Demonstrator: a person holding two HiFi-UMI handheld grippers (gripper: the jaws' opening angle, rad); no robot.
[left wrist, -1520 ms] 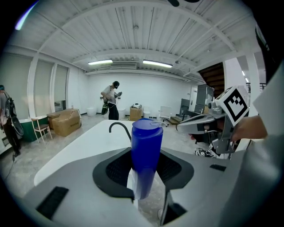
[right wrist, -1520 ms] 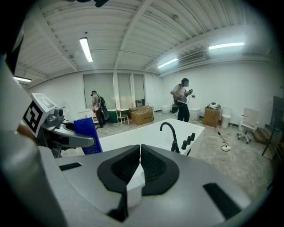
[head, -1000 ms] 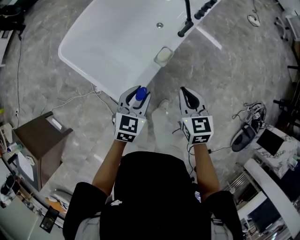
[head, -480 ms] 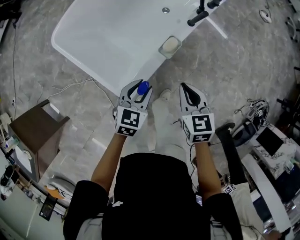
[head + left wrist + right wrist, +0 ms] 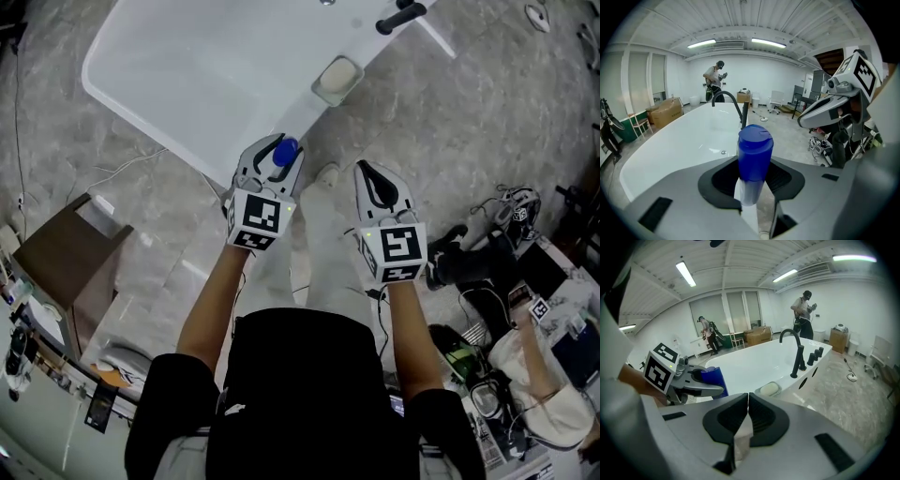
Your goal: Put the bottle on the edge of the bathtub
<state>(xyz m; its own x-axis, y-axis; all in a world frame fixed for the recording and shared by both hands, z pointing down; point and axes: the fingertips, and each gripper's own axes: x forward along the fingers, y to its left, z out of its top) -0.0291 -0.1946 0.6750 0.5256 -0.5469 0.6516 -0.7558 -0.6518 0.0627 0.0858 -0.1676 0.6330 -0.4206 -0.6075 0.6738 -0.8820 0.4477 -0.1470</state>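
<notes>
My left gripper (image 5: 273, 161) is shut on a bottle (image 5: 752, 164) with a blue cap (image 5: 284, 150) and a pale body, held upright between the pads. It hovers just off the near rim of the white bathtub (image 5: 187, 75), which fills the upper left of the head view. The tub (image 5: 684, 140) stretches ahead beyond the bottle in the left gripper view. My right gripper (image 5: 375, 184) is shut with nothing in it, level with the left one over the grey floor. The right gripper view shows the left gripper (image 5: 689, 380) with the blue bottle (image 5: 714, 378) at its left.
A soap dish (image 5: 337, 80) sits on the tub's rim near a black faucet (image 5: 794, 352). A brown cabinet (image 5: 66, 258) stands at left. Shoes, cables and a seated person (image 5: 534, 375) crowd the right. Two people (image 5: 804, 308) stand far behind the tub.
Both grippers have come closer to the tub's near rim, the left one still holding the bottle. The view has shifted, and a person at the lower right has come into sight.
</notes>
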